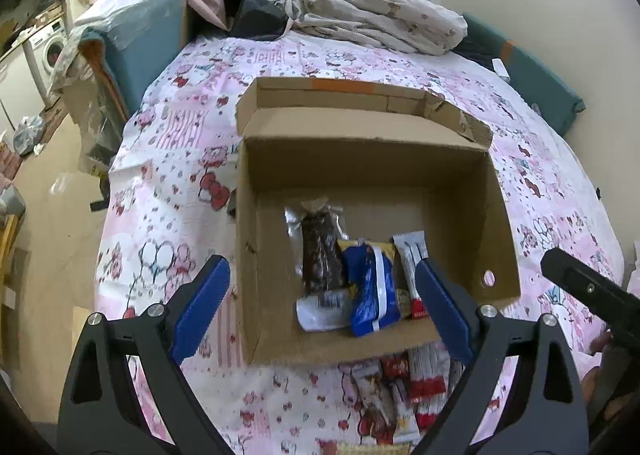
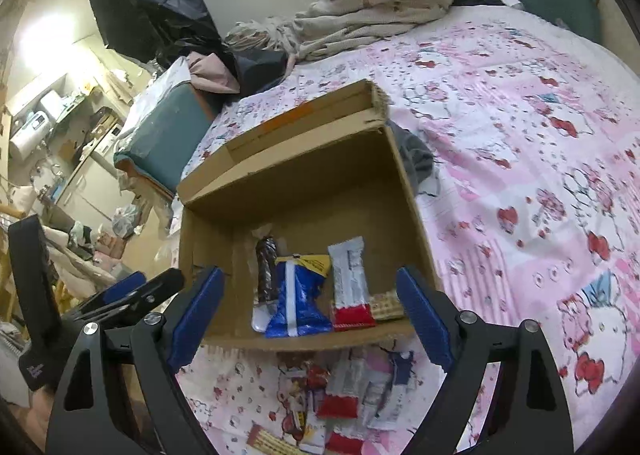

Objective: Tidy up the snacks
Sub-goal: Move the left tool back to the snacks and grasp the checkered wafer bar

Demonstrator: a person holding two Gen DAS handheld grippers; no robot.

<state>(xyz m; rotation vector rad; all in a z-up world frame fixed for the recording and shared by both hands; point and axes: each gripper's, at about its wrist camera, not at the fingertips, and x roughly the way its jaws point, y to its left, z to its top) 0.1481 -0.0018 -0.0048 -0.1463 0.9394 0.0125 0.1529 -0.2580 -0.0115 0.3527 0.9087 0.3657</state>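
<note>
An open cardboard box [image 1: 256, 255] [image 2: 404, 191] lies on a pink patterned bedsheet. Inside it, side by side, lie a dark brown snack in clear wrap [image 1: 320, 255] [image 2: 267, 271], a blue packet [image 1: 372, 287] [image 2: 298, 303] and a white-and-red bar [image 1: 412, 259] [image 2: 352, 287]; a beige wafer pack [image 2: 385, 307] lies beside them. Several loose snack packets [image 1: 400, 395] [image 2: 344, 403] lie on the sheet in front of the box. My left gripper [image 1: 320, 307] is open and empty above the box's near edge. My right gripper [image 2: 310, 319] is open and empty there too.
A crumpled blanket [image 1: 372, 11] [image 2: 372, 3] lies at the far end of the bed. Teal cushions [image 1: 144, 39] [image 2: 168, 135] stand at the bed's left side. The floor, a washing machine [image 1: 48, 47] and clutter lie to the left. The right gripper's black body [image 1: 588, 291] shows at the right edge.
</note>
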